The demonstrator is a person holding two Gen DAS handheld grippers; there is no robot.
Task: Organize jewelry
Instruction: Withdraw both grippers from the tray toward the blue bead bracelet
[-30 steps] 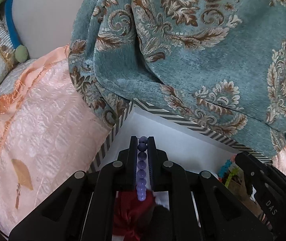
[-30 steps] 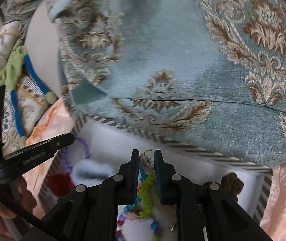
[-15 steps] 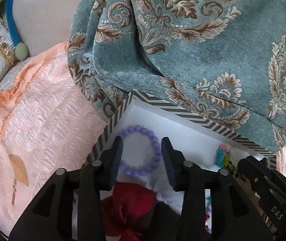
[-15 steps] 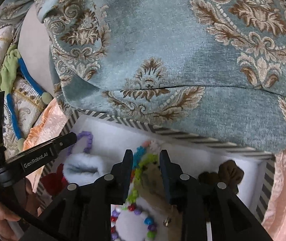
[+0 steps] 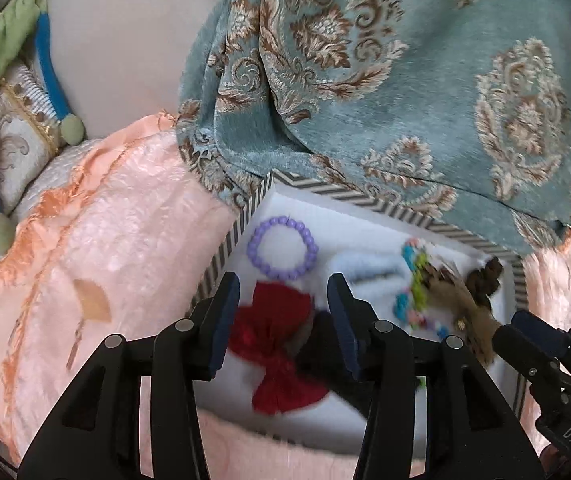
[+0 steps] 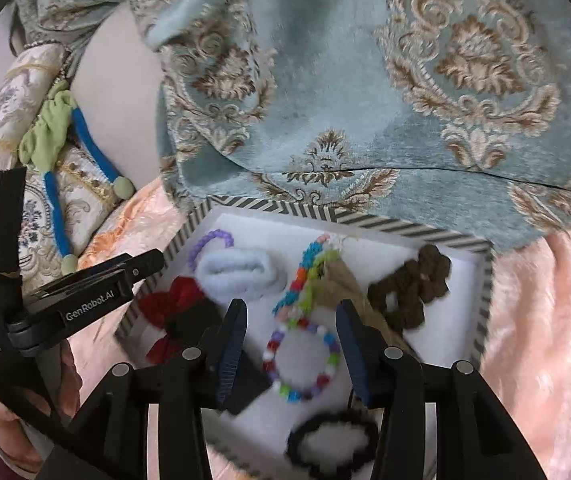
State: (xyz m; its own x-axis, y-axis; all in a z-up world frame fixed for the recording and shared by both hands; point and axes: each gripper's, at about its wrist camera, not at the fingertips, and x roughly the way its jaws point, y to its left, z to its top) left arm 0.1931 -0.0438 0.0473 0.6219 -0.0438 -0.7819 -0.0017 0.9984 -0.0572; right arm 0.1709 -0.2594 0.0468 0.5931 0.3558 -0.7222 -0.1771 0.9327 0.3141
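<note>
A white box with a striped rim (image 5: 221,256) (image 6: 405,229) lies on the bed. In it a purple bead bracelet (image 5: 282,247) (image 6: 209,240) lies flat at the far left corner. A red bow (image 5: 275,344) (image 6: 169,312), a pale blue scrunchie (image 6: 241,274), colourful bead bracelets (image 6: 303,356) (image 5: 415,280), a brown scrunchie (image 6: 413,284) and a black scrunchie (image 6: 331,444) lie there too. My left gripper (image 5: 283,322) is open and empty above the red bow. My right gripper (image 6: 291,354) is open and empty above the multicolour bracelet.
A teal patterned blanket (image 5: 405,80) (image 6: 365,80) hangs over the box's far edge. A peach bedcover (image 5: 85,272) (image 6: 545,340) surrounds the box. A pillow with a green and blue tie (image 5: 17,80) lies at the far left.
My left gripper opened and let the purple bracelet drop into the box's corner. My right gripper opened too. Both pulled back and up from the box.
</note>
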